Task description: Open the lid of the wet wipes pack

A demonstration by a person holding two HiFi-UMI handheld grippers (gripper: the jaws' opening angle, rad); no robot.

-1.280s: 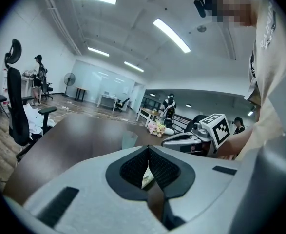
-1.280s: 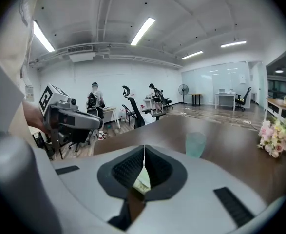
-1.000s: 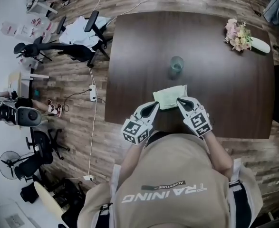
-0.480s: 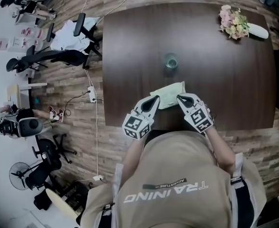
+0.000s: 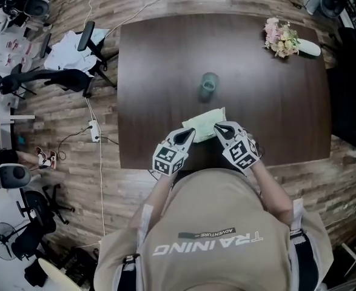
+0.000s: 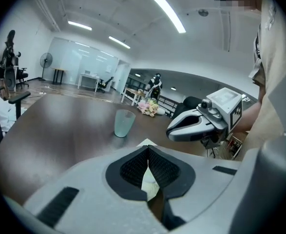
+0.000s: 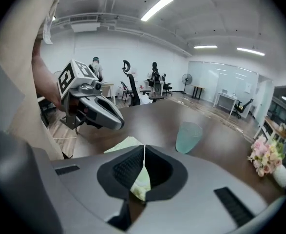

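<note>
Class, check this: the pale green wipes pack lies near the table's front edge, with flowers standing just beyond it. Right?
No: a translucent cup stands just beyond the wipes pack; the flowers lie at the far right corner of the table. The head view shows it.

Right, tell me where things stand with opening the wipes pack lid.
Done: only the approach. The left tool and right tool sit at the near corners of the wet wipes pack, which lies flat on the table. In hand: both have their jaws together, and neither clearly grips the pack. Left: no raised lid shows, so the opening itself is not yet done.
</note>
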